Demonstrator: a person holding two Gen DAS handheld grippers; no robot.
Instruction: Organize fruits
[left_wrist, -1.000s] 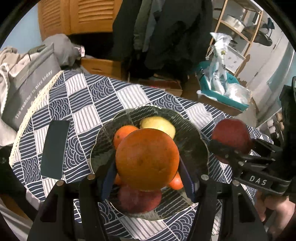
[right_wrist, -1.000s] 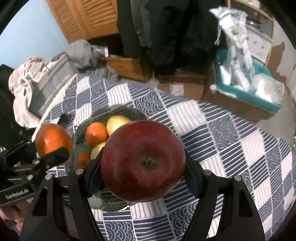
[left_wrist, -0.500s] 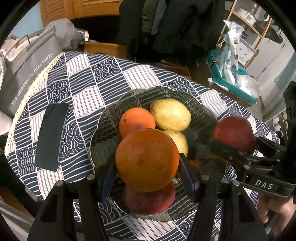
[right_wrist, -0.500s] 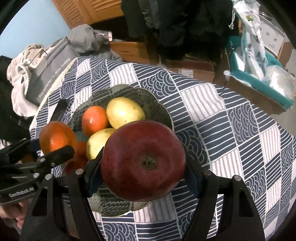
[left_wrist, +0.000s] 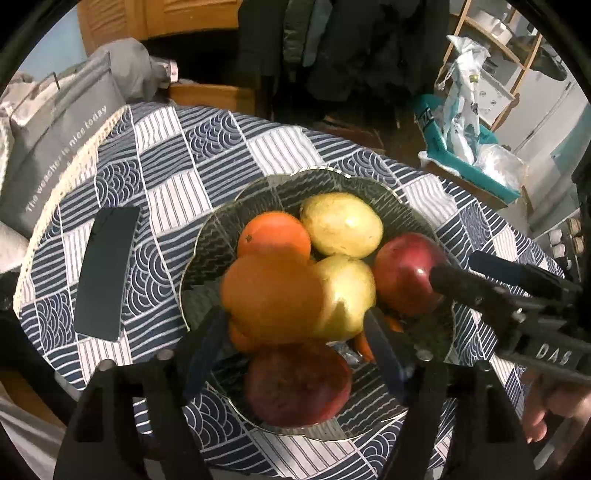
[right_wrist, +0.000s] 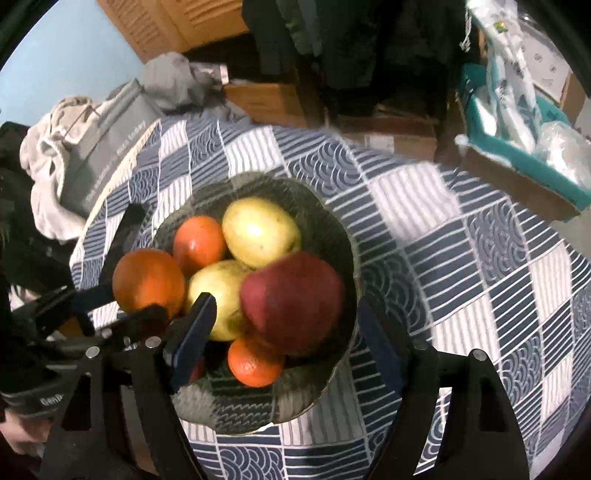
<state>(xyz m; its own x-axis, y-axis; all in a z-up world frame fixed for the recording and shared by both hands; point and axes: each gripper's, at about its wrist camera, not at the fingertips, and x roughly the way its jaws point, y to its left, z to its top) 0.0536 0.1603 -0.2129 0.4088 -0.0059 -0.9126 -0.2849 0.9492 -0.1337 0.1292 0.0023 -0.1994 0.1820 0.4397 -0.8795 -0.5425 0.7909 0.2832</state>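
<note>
A dark patterned bowl (left_wrist: 406, 206) (right_wrist: 332, 225) on the checked tablecloth holds two yellow fruits, an orange, a small orange and a dark red apple (left_wrist: 295, 384). My left gripper (left_wrist: 291, 343) is open over the bowl; a large orange (left_wrist: 269, 295) (right_wrist: 147, 284), blurred, lies loose between its spread fingers. My right gripper (right_wrist: 284, 332) is open over the bowl; a red apple (right_wrist: 295, 299) (left_wrist: 406, 273), blurred, is free between its fingers.
A dark phone (left_wrist: 107, 280) lies on the cloth left of the bowl. A grey bag (left_wrist: 55, 147) and clothes lie at the table's left edge. A teal box with plastic bags (left_wrist: 472, 147) stands on the floor at the back right.
Both grippers have come down over the bowl and opened. The large orange and the red apple have left their fingers and are dropping into the bowl.
</note>
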